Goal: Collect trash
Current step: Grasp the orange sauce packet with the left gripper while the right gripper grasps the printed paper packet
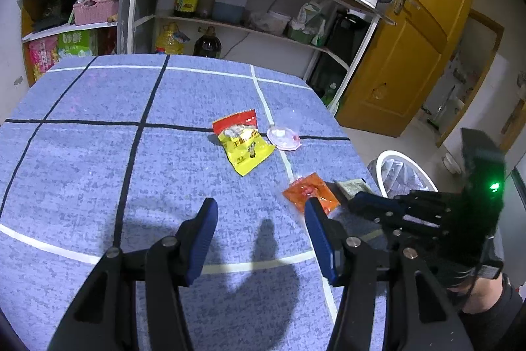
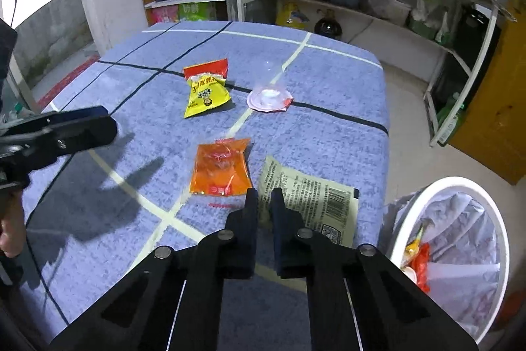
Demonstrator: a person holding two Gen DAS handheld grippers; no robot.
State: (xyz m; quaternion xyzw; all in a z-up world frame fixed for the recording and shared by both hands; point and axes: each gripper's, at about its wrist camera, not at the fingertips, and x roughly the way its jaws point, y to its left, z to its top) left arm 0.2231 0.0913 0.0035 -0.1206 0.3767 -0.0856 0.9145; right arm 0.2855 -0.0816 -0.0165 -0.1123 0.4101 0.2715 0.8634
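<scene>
Here the right gripper (image 2: pixel 264 196) has its jaws nearly pressed together on the near edge of the flat pale printed wrapper with a barcode (image 2: pixel 315 203), which lies at the blue checked tablecloth's (image 2: pixel 115 219) corner, just beside the white-rimmed lined bin (image 2: pixel 466 186), though whether it truly pinches the film I cannot tell. The left gripper (image 1: pixel 261 219) hovers spread wide and empty. Such a wrapper is likely light, limp and slippery, so a firm edge pinch suits it, as for the orange sauce sachet (image 2: pixel 221 166), the yellow-and-red snack packet (image 2: pixel 205 91) and the fragile clear plastic cup lid (image 2: pixel 269 99) farther off
</scene>
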